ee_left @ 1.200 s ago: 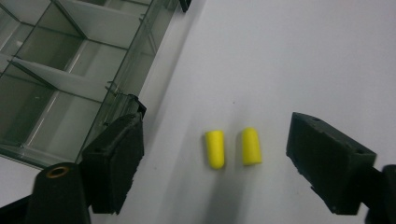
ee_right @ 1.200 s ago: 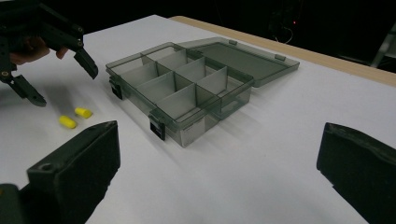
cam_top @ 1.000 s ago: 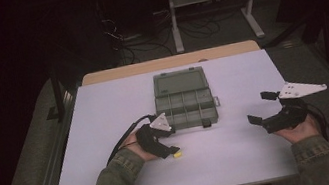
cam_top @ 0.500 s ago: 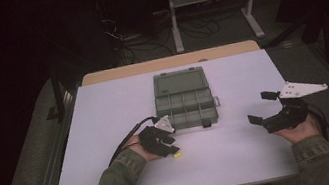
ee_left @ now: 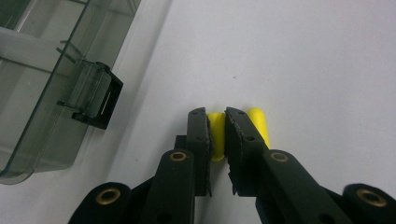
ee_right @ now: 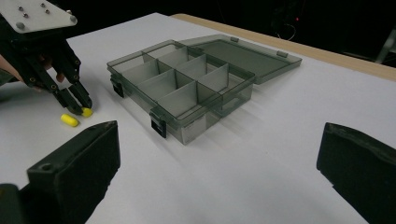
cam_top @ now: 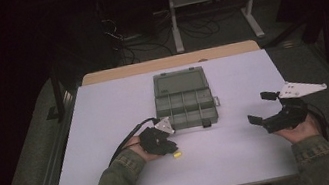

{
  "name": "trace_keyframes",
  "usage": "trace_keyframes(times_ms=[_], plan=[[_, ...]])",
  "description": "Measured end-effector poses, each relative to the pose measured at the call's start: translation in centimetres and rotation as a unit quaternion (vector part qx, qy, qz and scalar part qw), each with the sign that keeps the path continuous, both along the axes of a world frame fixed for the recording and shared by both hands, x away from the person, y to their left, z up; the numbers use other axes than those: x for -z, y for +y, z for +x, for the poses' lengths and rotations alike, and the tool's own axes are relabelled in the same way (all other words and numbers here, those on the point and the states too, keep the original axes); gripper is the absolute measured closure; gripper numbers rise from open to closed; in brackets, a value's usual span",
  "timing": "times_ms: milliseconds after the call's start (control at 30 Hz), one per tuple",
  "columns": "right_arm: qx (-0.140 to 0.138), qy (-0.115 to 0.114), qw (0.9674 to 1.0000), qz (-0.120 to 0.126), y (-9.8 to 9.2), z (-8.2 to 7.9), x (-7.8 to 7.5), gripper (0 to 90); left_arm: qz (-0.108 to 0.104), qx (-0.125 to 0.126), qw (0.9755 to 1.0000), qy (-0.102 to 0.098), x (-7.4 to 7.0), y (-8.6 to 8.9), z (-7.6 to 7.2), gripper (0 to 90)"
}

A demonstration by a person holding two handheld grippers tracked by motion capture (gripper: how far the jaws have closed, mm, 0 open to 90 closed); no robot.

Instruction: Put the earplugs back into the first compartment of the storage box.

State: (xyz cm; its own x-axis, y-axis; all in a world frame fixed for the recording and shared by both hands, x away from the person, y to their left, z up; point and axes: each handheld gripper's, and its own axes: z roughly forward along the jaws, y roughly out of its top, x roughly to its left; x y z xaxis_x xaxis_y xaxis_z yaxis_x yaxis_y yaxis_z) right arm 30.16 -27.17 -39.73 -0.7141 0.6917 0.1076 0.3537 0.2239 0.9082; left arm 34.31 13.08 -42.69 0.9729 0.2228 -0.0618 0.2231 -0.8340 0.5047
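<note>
White table (cam_top: pixel 105 112): yellow piece (ee_left: pixel 215 135) pinched between left jaws.

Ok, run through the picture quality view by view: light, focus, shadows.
High view: dim, with a dark surround, only the white table lit, and soft detail. Left gripper view: bright and even, the yellow pieces sharp between the left gripper pads, the nearest jaw parts slightly soft. Right gripper view: the organiser box crisp with a faint shadow, the right gripper near and blurred.

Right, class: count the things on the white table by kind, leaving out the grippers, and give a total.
Yellow earplugs: 2 (one in the left gripper, one beside it)
Grey compartment box, lid open: 1
Total: 3
</note>
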Motion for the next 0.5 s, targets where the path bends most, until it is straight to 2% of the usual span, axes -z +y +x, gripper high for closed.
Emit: trace_keyframes(times_ms=[200,500], plan=[[-0.001,0.001,1.0,0.001,0.0,0.0,0.0,0.0,-0.002,0.001,1.0,-0.002,-0.3,0.2,-0.1,80.6],[-0.007,0.002,1.0,-0.003,0.2,0.0,0.0,0.0,-0.022,0.002,0.9997,-0.013,-1.8,0.4,-0.5,80.9]])
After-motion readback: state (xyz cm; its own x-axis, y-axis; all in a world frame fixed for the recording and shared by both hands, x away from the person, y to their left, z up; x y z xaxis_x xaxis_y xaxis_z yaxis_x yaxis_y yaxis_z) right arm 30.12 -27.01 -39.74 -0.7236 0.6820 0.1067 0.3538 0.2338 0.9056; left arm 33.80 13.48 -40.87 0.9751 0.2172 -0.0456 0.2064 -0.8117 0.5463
